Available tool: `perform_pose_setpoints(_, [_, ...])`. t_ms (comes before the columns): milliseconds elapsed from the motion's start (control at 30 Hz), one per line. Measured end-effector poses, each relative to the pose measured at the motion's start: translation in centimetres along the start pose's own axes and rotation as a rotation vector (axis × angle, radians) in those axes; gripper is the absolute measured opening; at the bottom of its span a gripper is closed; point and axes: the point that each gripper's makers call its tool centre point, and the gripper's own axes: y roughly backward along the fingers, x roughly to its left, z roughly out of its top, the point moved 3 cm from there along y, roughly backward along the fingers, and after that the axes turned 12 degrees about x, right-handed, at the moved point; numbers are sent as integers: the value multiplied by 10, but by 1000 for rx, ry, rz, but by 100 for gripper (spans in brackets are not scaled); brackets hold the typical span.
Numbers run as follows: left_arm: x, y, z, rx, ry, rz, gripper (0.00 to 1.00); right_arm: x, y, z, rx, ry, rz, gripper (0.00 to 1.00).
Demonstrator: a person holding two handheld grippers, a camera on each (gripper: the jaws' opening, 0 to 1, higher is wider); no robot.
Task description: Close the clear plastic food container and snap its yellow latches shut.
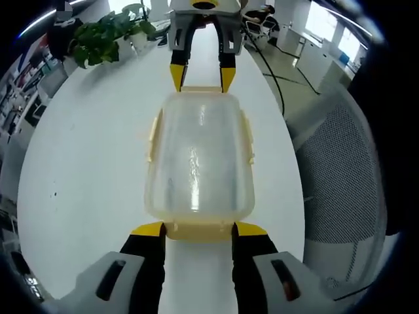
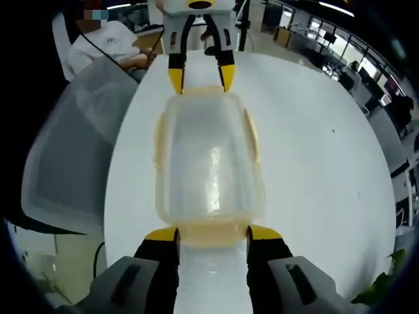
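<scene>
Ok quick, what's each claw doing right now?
Left claw: open, straddling one end latch of the clear plastic food container.
Right claw: open, straddling the opposite end latch.

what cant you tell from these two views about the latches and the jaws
- End latches of the container: in both views the jaw tips of the left gripper and right gripper cover them, so snapped or not is unclear.
- Side latches: pale, blurred through plastic.
- Whether jaws touch or press: unclear.

Round white table seen under everything. Green leafy potted plant set at table's far edge in left gripper view. Grey mesh-back office chair pulled up beside table. Seated person in white shirt noted beyond table, w/ desks behind.
</scene>
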Motion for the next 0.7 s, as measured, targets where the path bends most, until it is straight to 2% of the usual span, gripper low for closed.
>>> perform_pose_setpoints(700, [2, -11, 34, -9, -2, -8, 39, -6, 4, -36, 17, -6, 2, 39])
